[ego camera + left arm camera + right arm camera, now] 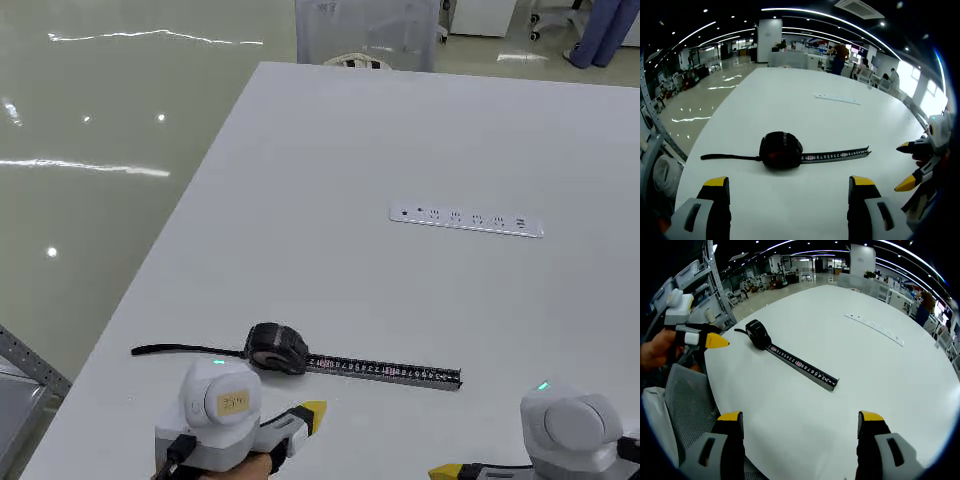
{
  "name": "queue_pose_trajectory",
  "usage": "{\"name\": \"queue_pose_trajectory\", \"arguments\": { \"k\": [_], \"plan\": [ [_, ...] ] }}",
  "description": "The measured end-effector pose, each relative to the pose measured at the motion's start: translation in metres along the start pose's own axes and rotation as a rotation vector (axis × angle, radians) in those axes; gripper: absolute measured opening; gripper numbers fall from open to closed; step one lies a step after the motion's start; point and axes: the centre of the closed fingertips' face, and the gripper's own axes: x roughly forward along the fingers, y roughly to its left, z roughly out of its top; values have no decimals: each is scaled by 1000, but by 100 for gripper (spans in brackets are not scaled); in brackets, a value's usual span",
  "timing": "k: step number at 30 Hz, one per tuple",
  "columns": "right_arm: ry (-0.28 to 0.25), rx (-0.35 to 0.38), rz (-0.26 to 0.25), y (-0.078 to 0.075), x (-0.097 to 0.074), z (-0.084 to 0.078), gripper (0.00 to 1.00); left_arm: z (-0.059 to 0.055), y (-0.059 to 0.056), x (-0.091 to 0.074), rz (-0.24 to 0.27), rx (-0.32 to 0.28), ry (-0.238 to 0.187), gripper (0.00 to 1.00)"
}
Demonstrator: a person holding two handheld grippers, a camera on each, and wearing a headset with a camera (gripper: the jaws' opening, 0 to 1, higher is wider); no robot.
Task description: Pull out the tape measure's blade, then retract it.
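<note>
The black tape measure (pixel 276 348) lies on the white table (pixel 400 130). Its blade (pixel 385 372) is out toward 3 o'clock, with scale digits too small to read, and its strap (pixel 185 350) trails toward 9. A white power strip (pixel 466 221) lies at 1 o'clock, well apart. The left gripper (pixel 789 182) and right gripper (pixel 800 416) gape wide, holding nothing.

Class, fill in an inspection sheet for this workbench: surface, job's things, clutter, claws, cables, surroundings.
Surface: white table, smooth and plain.
Job's things: tape measure near the front edge; blade partly pulled out, flat on the table; strap trailing the other way.
Clutter: power strip farther back.
Claws: left claw and right claw both open, short of the tape measure, touching nothing.
Cables: nothing seen.
Surroundings: glossy floor, chair at the far edge, metal shelving.
</note>
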Motion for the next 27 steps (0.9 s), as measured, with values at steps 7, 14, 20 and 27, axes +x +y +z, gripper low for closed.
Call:
{"name": "queue_pose_trajectory", "arguments": {
  "k": [7,14,20,27],
  "plan": [
    [10,-33,14,-2,5,2,97,0,3,5,9,-7,4,95],
    [31,-81,36,-2,13,1,97,1,8,11,17,-18,0,95],
    [46,-102,45,-4,20,-2,96,3,3,19,2,-2,-9,95],
    [54,-127,68,-5,26,-3,94,7,2,26,-3,8,-14,94]
  ]
}}
